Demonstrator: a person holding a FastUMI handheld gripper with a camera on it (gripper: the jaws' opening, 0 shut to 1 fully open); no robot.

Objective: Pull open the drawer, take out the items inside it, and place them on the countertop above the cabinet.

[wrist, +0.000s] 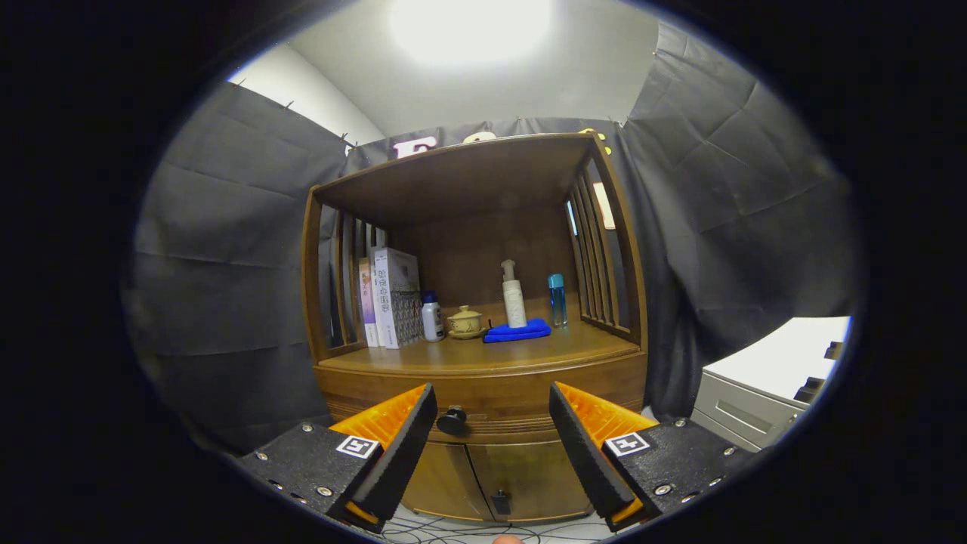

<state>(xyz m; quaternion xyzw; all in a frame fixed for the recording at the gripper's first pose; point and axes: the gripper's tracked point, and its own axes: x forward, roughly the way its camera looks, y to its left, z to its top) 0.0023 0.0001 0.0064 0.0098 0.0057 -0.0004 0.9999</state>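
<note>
The drawer (483,421) sits shut in the wooden cabinet (476,453), just under the countertop (476,355); its front runs side to side, facing the gripper, with a dark round knob (452,420) at about its middle. The gripper (492,404) is held level and square to the cabinet, its two fingers spread wide apart and holding nothing. The knob shows between the fingers, close to the left one, and I can't tell whether it is touched.

On the countertop, beyond the fingers, stand books (389,298) at the left, then a small white bottle (432,317), a lidded cup on a saucer (466,323), a folded blue cloth (517,331) with a tall pump bottle (514,296) on it, and a blue bottle (557,300) by the slatted right side. Below the drawer are two cabinet doors (498,480). A grey unit (755,400) stands to the right, well apart, and cables (461,533) lie on the floor under the cabinet
</note>
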